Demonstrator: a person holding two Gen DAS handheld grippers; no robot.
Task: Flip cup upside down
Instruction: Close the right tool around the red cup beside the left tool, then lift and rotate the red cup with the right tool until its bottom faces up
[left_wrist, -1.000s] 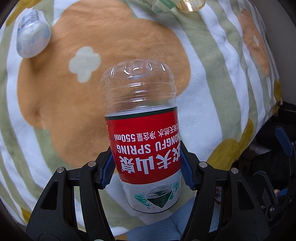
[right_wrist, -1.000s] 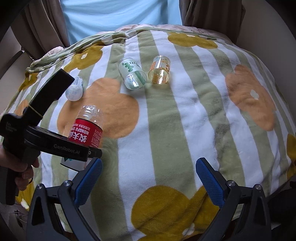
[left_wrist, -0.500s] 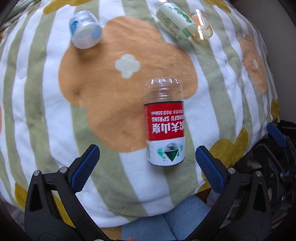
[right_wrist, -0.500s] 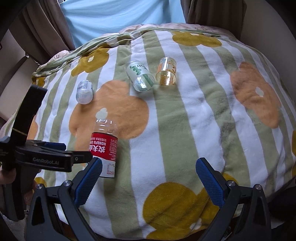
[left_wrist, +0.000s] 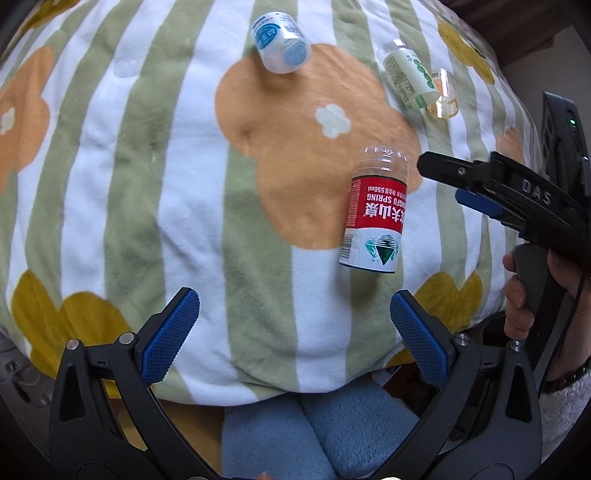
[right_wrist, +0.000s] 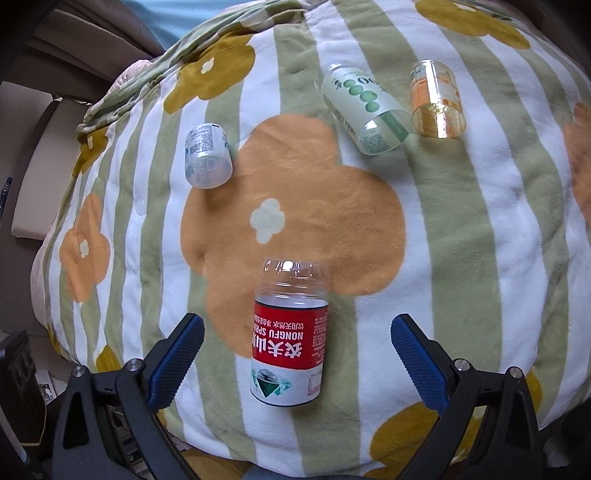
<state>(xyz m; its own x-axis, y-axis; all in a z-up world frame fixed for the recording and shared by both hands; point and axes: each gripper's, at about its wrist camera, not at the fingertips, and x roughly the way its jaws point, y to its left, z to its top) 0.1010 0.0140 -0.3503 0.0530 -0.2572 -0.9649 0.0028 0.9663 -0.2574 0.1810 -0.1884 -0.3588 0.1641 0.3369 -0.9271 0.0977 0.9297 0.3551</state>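
Observation:
The red-labelled clear plastic cup (left_wrist: 376, 218) (right_wrist: 289, 341) stands on the striped flower blanket (left_wrist: 184, 184) with its closed base up and its print upside down. Nothing holds it. My left gripper (left_wrist: 291, 325) is open, drawn back near the blanket's front edge, down and to the left of the cup. The right gripper (right_wrist: 297, 325) is open too; in its own view the cup sits in line with the gap between its blue pads (right_wrist: 177, 354). From the left wrist view the right gripper (left_wrist: 443, 182) reaches in from the right, its tips just beside the cup's top.
Three other cut-bottle cups lie on their sides further back: a blue-and-white one (left_wrist: 280, 40) (right_wrist: 207, 155), a green-dotted one (left_wrist: 406, 77) (right_wrist: 364, 107) and an amber one (left_wrist: 443, 94) (right_wrist: 436, 99). A hand (left_wrist: 517, 295) holds the right gripper's handle. The blanket drops off at the front onto blue-grey fabric (left_wrist: 317, 435).
My left gripper opened, let go of the red-labelled cup and pulled back to the left. The right gripper swung left and closer, so the cup now sits in front of its gap.

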